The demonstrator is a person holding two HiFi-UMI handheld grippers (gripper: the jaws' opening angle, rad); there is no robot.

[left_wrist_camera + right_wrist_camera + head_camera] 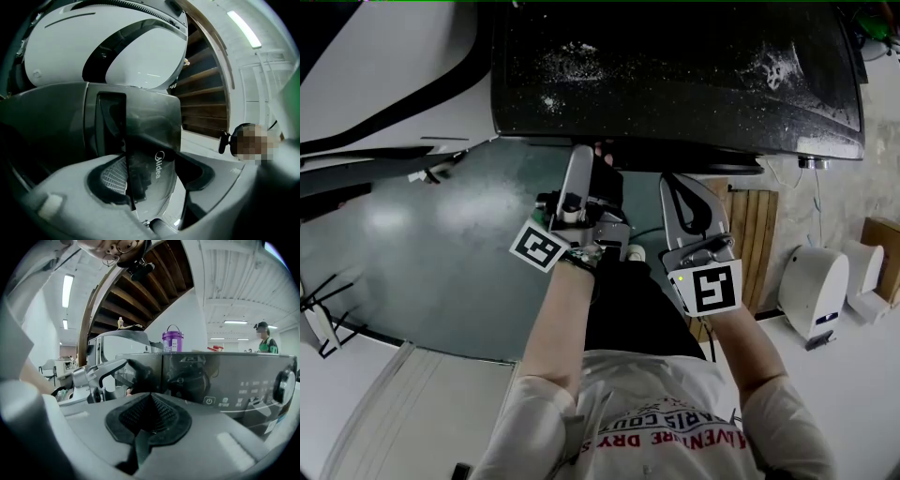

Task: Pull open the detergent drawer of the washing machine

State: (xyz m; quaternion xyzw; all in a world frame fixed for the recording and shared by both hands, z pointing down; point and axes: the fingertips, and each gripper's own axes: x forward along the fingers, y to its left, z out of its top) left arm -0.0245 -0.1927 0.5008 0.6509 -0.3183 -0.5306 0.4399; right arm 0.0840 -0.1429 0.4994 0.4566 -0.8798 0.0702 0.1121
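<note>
The dark washing machine (675, 75) fills the top of the head view. Its glossy detergent drawer front (161, 140), with its brand name on it, lies deep between my left gripper's (154, 180) widely spread jaws, and both pads rest against it. From the right gripper view, the left gripper (123, 369) reaches the drawer at the left end of the control panel (225, 380). My right gripper (145, 425) is shut on nothing and hangs just in front of the panel. In the head view, both grippers (592, 159) (680, 183) point at the machine's front under its top edge.
A rotary knob (283, 385) sits at the panel's right end, and a purple bucket (172, 341) stands on the machine. A white machine (140, 56) stands to the left. Wooden slats (755, 244) and a white appliance (811, 291) are at the right. A person (265, 341) stands far off.
</note>
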